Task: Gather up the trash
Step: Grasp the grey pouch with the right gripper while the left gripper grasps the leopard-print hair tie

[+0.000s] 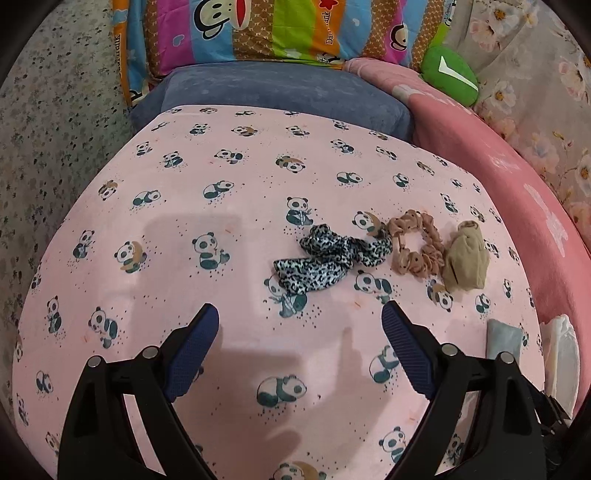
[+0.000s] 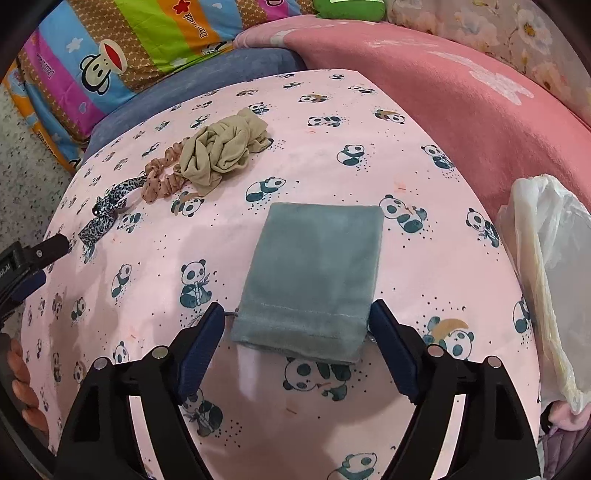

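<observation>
On the pink panda-print cloth (image 1: 184,221) lie a leopard-print hair tie (image 1: 325,258), a tan scrunchie (image 1: 417,243) and a crumpled beige stocking (image 1: 465,258) in a row. They also show in the right wrist view: hair tie (image 2: 107,210), scrunchie (image 2: 162,177), stocking (image 2: 221,147). A grey-blue drawstring pouch (image 2: 314,273) lies flat. My right gripper (image 2: 295,321) is open, its fingertips on either side of the pouch's near opening end. My left gripper (image 1: 299,317) is open and empty, just short of the hair tie.
A white plastic bag (image 2: 546,266) sits at the right edge of the cloth. A pink blanket (image 2: 424,81), a blue cushion (image 1: 280,92), a colourful cartoon pillow (image 1: 240,29) and a green plush (image 1: 450,74) lie behind. The left gripper's body (image 2: 26,266) shows at the right view's left edge.
</observation>
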A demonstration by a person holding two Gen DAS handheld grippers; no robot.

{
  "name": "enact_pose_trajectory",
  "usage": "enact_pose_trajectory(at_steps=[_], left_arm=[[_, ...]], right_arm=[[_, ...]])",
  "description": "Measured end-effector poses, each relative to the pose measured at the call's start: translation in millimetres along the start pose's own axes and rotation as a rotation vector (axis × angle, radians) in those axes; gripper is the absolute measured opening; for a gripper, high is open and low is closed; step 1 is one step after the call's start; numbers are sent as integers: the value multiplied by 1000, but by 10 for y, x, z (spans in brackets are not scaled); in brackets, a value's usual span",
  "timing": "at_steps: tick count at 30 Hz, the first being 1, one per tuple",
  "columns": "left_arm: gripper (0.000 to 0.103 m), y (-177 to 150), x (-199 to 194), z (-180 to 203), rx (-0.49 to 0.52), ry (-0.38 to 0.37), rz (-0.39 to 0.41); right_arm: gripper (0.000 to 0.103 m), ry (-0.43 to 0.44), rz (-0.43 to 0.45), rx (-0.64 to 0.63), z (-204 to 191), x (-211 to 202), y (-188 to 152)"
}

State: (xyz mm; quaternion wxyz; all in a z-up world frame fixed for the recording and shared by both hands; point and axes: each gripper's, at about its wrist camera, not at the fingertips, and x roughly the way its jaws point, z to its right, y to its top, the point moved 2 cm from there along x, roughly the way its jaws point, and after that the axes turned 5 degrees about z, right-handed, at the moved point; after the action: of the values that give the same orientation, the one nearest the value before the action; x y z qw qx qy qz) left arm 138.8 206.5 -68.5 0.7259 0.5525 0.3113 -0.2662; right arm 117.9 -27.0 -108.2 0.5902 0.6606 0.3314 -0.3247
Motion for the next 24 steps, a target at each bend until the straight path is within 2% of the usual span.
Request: enact_pose_trajectory(at_steps=[9, 10, 12, 13, 15, 17, 18, 20, 22, 24], left_arm=[[85, 175, 362, 90, 32, -36, -22], [83, 179, 391, 94, 34, -38, -25], [69, 177, 443, 96, 32, -59, -40], [61, 166, 471, 87, 24, -75, -57], [54, 158, 478, 74, 10, -89, -62], [34, 142, 468, 87, 8, -113, -67], [31, 129, 462, 86, 2, -128, -76], [16, 112, 448, 101, -6, -146, -82], [15, 85, 386, 117, -3, -151, -79], [14, 69, 322, 132, -5, -154, -71]], right_arm=[[81, -38, 17, 18, -9, 160, 177], [82, -41, 17, 10, -20, 173, 189], [76, -44, 22, 0, -15, 177, 216], [70, -46, 24, -10, -21, 178, 222], [61, -42, 26, -19, -18, 180, 239], [47, -19, 24, -18, -18, 179, 249], [44, -7, 22, -14, -13, 175, 247], [29, 9, 16, -12, -45, 163, 226], [17, 38, 4, -12, -74, 147, 222], [13, 58, 2, -10, -114, 99, 199]])
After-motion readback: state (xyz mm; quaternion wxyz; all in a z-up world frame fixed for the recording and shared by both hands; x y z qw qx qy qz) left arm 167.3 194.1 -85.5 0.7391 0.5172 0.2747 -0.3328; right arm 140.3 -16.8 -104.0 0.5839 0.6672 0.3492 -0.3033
